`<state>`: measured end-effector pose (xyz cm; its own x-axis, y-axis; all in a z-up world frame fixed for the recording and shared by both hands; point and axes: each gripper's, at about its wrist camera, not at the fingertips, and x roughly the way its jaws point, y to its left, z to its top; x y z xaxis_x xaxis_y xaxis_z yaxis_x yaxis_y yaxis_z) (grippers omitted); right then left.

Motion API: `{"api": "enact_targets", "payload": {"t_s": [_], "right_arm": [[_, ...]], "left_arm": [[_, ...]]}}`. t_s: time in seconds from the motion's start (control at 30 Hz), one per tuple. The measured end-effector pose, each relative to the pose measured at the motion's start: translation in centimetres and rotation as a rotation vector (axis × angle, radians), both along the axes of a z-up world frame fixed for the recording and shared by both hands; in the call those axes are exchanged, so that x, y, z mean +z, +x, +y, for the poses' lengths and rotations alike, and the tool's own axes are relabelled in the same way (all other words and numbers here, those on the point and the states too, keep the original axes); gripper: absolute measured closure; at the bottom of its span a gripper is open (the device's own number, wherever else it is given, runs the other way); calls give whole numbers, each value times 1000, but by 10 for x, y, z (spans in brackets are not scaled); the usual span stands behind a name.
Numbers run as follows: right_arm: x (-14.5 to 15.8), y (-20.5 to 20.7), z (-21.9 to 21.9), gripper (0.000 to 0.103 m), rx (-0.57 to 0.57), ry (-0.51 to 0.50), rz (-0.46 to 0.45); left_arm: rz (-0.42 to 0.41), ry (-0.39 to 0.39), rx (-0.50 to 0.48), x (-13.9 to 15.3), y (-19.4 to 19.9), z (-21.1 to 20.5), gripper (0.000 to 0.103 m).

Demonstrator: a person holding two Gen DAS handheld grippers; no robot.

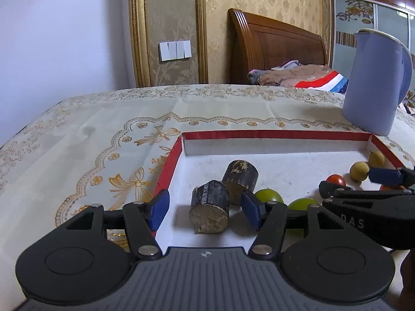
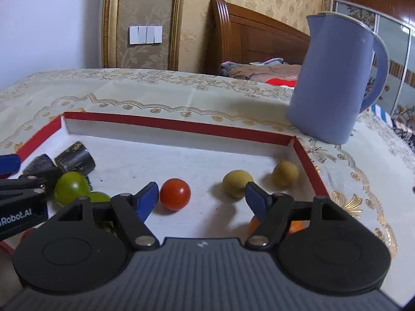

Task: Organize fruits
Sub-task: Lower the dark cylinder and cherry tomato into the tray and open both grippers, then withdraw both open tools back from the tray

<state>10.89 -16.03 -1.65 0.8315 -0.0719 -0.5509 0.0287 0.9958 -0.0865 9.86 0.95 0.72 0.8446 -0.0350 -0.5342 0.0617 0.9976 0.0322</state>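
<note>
A red-rimmed white tray [image 1: 179, 142] [image 2: 181, 125] holds the fruit. Two dark sugarcane chunks [image 1: 209, 210] [image 1: 240, 177] lie at its left, also in the right wrist view [image 2: 75, 158]. Two green fruits [image 1: 268, 195] [image 1: 302, 203] [image 2: 71, 187] lie beside them. A red tomato [image 2: 175, 193] [image 1: 336, 180], two yellow fruits [image 2: 236, 183] [image 2: 285, 173] [image 1: 359, 171] and an orange fruit [image 2: 295, 226] lie to the right. My left gripper [image 1: 205, 208] is open around the near chunk. My right gripper [image 2: 202, 199] is open above the tray floor, between the tomato and a yellow fruit.
A blue kettle [image 1: 373, 83] [image 2: 334, 77] stands on the patterned tablecloth [image 1: 103, 129] behind the tray's right corner. A wooden bed [image 1: 277, 49] with bedding lies beyond the table. My right gripper shows at the right edge of the left wrist view [image 1: 368, 204].
</note>
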Motion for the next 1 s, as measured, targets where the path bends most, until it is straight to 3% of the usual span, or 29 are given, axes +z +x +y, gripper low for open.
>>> {"api": "enact_targets", "payload": {"t_s": [0.43,0.6,0.7,1.0], "right_arm": [[7,-37,-4,13,76,96,-61],[7,-48,-3,12,102,120,-75],[8,-56,-4,11,117,147,-86],[11,-73,-10,5,131,200,-132]], "left_arm": [[-46,-55,-2,6,-21,9,36],[-74,-51,37,8,-30,12,21],[-64,-84,27,8,-35,17,21],[-75,-41,22,4,-49,13,20]]}}
